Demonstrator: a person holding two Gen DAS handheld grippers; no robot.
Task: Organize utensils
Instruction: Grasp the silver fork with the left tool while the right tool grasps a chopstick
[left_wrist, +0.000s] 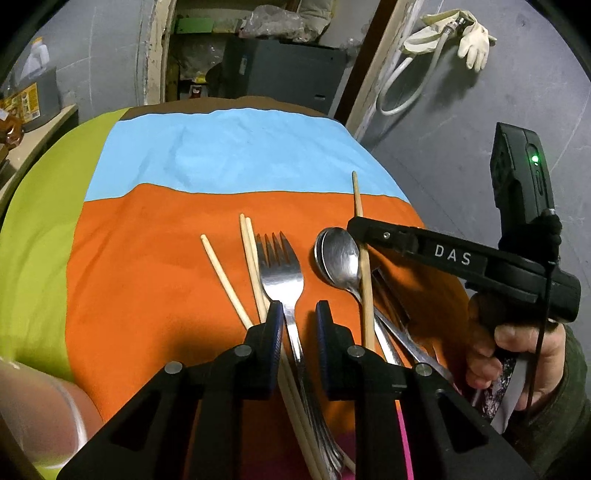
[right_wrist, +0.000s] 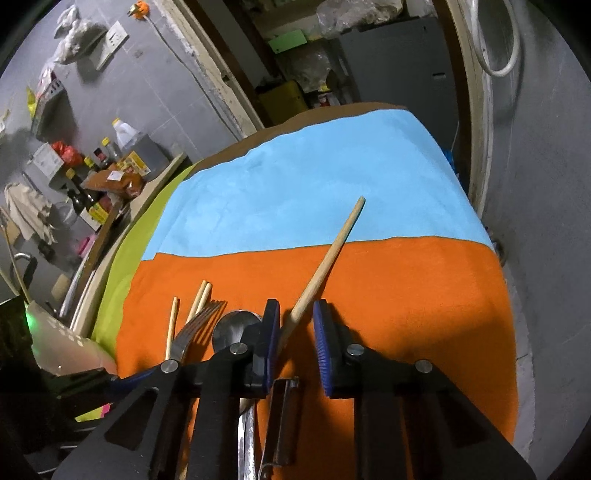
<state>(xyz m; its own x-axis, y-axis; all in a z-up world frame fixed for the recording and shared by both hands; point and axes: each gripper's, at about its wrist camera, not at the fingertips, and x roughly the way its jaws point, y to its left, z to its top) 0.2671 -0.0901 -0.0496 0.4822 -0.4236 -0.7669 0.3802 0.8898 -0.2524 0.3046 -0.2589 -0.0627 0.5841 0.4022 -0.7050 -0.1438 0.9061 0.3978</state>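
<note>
Utensils lie fanned across the orange band of a striped cloth (left_wrist: 155, 266) — forks (left_wrist: 282, 273), stacked spoons (left_wrist: 340, 262), pale chopsticks (left_wrist: 225, 273) and one longer wooden stick (left_wrist: 364, 266) angled up toward the blue band. Your left gripper (left_wrist: 300, 314) points down over the fork handle, its blue-padded fingers (left_wrist: 275, 332) standing on either side of the metal with a narrow gap showing; the pads do not appear to press on it. Your right gripper (right_wrist: 295, 325), seen from its own camera, straddles the wooden stick (right_wrist: 325, 258), which runs up between the pads and leans close to the left one — jaws nearly closed, yet whether they pinch the stick cannot be told. From the left wrist view, the right gripper's (left_wrist: 356, 227) black body crosses above the spoons, held by your hand (left_wrist: 517, 354) in a dark green sleeve. A dark metal utensil (right_wrist: 284, 421) lies under the right gripper, beside a spoon bowl (right_wrist: 234, 326) and fork tines (right_wrist: 201, 319).
</note>
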